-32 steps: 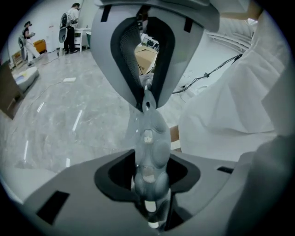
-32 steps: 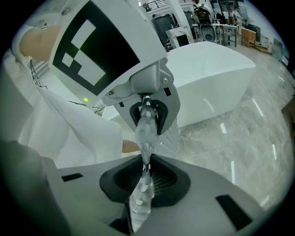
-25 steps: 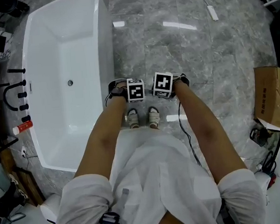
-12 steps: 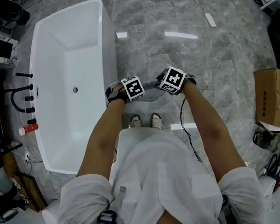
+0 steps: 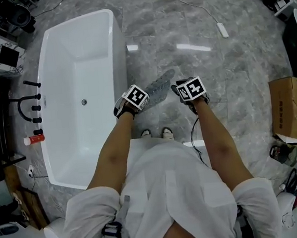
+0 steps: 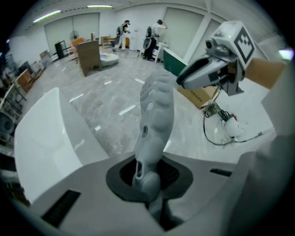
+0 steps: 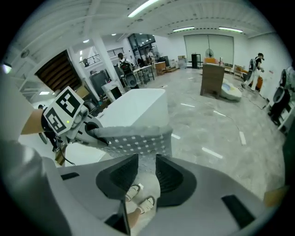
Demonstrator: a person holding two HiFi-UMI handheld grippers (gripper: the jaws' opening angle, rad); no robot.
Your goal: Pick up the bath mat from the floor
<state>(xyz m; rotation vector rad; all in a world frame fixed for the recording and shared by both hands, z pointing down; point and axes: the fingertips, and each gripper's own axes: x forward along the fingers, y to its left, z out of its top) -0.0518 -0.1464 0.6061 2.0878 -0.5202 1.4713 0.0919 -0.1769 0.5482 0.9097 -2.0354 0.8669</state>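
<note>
The grey, hole-dotted mat (image 5: 158, 87) hangs clear of the glossy grey marble floor (image 5: 227, 66), stretched between the two grippers. The left gripper (image 6: 147, 179) has its fingers clamped on one end. The right gripper (image 7: 146, 173) has just been closing its fingers on the other end, and the mat fills the gap. A white tub (image 5: 75, 60) stands at the mat's 9 o'clock, a cardboard box (image 5: 288, 107) at 3 o'clock, and the person's feet (image 5: 166, 133) at 6 o'clock.
</note>
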